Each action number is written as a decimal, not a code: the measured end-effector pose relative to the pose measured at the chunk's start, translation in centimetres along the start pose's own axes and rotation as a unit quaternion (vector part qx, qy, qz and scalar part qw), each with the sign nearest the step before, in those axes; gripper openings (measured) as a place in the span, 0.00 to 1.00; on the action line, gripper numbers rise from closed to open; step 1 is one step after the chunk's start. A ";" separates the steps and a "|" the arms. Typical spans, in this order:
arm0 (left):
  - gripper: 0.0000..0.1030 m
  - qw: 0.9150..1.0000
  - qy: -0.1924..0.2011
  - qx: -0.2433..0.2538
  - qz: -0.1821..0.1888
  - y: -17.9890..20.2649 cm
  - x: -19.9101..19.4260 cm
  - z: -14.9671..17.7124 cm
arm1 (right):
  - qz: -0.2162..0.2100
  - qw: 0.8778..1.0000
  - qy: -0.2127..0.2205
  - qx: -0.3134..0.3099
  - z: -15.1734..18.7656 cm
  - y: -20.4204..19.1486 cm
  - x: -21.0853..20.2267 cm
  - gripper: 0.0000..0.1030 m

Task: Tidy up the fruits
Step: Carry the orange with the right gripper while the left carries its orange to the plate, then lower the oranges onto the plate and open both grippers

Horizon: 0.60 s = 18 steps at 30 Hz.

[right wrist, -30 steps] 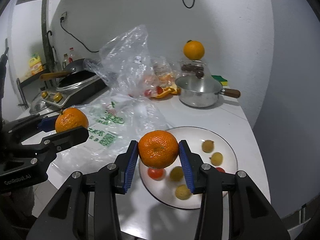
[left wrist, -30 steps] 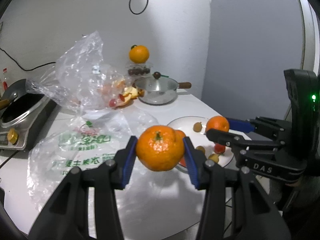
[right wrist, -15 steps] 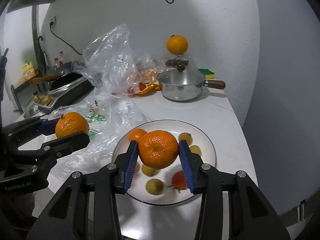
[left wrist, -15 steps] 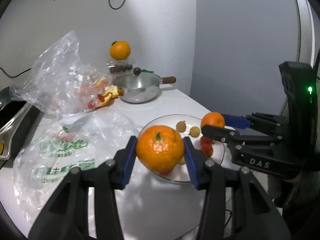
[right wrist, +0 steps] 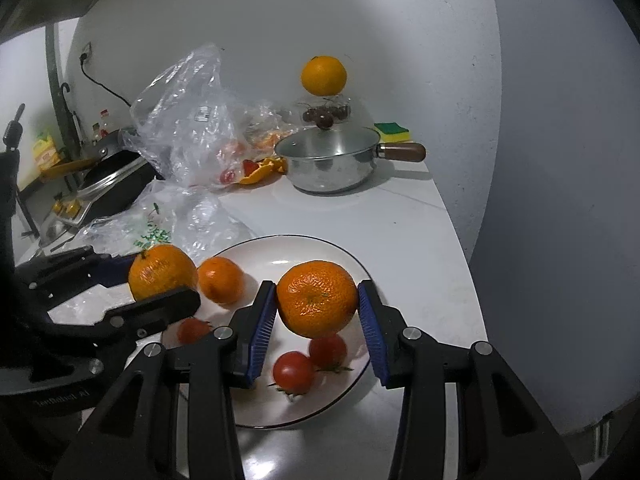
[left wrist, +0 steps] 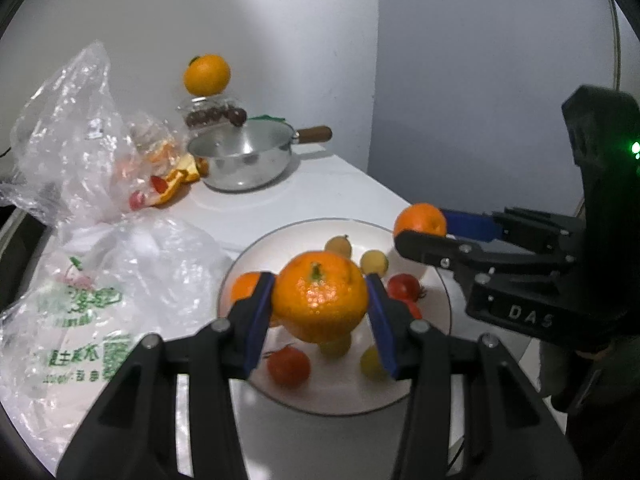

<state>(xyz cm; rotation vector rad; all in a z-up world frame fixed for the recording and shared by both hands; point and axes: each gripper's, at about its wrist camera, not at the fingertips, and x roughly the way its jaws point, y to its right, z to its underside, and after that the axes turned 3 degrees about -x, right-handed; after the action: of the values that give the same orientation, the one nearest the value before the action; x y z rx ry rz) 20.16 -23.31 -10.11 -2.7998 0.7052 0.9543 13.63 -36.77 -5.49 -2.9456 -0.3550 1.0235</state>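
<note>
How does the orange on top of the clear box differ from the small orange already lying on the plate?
The boxed orange looks yellower and smooth; the plate orange is deeper orange. The boxed orange sits raised by the wall behind the pot; the plate orange lies low on the plate among tomatoes. Neither is gripped.

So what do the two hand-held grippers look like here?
Both are black hand-held grippers with silver pivot screws and ribbed blue pads. The left hand-held gripper bears faint white lettering in the right wrist view; the right hand-held gripper reads "DAS" beside a green light.
</note>
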 end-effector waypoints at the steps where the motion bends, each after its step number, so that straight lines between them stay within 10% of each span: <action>1: 0.45 1.000 -0.002 0.002 0.001 0.2 0.3 -0.1 | -0.001 1.000 0.001 0.001 0.0 0.2 0.1 0.43; 18: 0.45 0.999 -0.033 0.042 0.004 3.0 5.4 -0.1 | 0.007 1.000 0.003 0.025 0.9 3.8 0.6 0.43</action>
<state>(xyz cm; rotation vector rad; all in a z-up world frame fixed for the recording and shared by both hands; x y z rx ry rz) 22.63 -28.12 -13.07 -2.6823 0.7294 0.9894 14.28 -40.38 -6.86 -2.9102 -0.3028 1.0082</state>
